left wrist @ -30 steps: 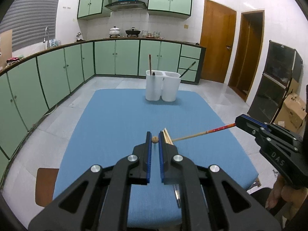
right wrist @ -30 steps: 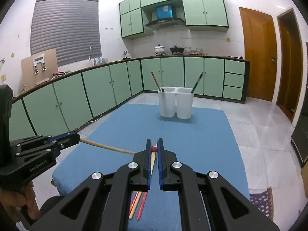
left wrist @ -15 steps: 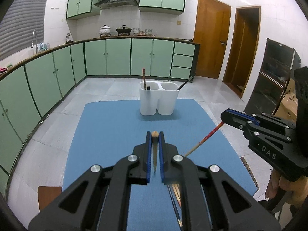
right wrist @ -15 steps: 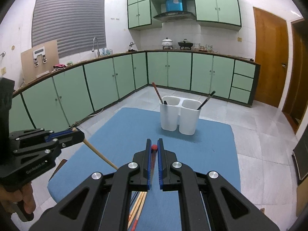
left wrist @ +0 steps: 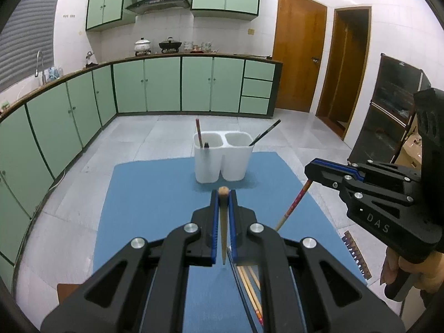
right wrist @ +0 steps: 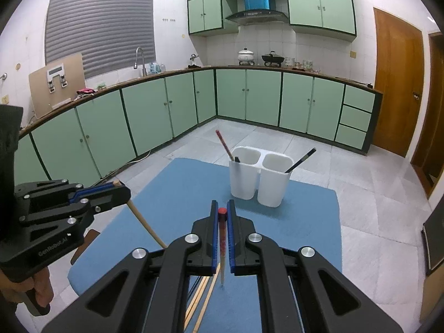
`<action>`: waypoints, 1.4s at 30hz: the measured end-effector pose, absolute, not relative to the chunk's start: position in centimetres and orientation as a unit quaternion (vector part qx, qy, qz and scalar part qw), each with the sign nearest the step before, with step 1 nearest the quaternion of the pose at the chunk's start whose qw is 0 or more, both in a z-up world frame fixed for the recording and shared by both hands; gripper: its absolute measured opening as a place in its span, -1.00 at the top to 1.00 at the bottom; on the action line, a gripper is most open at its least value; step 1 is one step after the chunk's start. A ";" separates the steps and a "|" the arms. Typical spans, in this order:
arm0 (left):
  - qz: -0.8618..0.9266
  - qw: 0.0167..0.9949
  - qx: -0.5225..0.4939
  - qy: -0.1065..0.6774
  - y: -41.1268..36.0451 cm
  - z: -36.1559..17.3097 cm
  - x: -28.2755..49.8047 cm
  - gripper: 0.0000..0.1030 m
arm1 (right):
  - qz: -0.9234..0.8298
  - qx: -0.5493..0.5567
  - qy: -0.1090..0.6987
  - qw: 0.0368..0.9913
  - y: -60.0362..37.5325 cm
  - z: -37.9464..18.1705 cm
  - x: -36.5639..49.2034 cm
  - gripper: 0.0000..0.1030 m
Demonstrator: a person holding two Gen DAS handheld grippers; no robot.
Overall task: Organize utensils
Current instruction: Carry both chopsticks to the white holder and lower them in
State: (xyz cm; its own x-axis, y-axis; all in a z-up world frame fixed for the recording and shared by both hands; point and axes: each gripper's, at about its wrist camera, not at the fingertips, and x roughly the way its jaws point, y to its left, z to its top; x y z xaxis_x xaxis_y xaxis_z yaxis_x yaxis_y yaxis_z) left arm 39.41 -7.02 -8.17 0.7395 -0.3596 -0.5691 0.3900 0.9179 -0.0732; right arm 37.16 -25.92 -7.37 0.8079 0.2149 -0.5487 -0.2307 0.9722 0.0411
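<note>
My left gripper (left wrist: pixel 223 194) is shut on a plain wooden chopstick (left wrist: pixel 223 222), held tip down above the blue mat. My right gripper (right wrist: pixel 222 211) is shut on a red-patterned chopstick (right wrist: pixel 222 238), also tip down. Each gripper shows in the other's view, the right (left wrist: pixel 309 169) and the left (right wrist: pixel 122 188). A white two-compartment holder (left wrist: pixel 223 159) stands at the mat's far end, also in the right wrist view (right wrist: pixel 259 179). Its left cup holds a red chopstick (right wrist: pixel 224 144), its right cup a black one (right wrist: pixel 301 159).
Several loose chopsticks (left wrist: pixel 251 285) lie on the blue mat (left wrist: pixel 155 194) under the grippers, also seen in the right wrist view (right wrist: pixel 201 294). Green kitchen cabinets (right wrist: pixel 249 97) line the far walls. A brown stool (right wrist: pixel 88 236) stands left of the table.
Both grippers have lifted and turned their chopsticks from lying flat to pointing tip down. Both have moved closer to the white holder.
</note>
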 end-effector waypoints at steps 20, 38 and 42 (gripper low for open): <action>-0.194 0.960 0.007 0.203 -11.6 2.6 50.1 0.88 | 0.074 -0.006 0.213 0.974 -29.8 4.9 48.0 0.89; -0.175 0.967 0.021 0.187 -16.3 -2.4 61.4 0.88 | 0.056 0.009 0.243 0.968 -33.2 -3.1 59.1 0.89; -0.174 0.961 0.028 0.212 -16.6 -5.3 62.2 0.88 | 0.058 0.011 0.263 0.963 -33.4 -5.3 60.0 0.89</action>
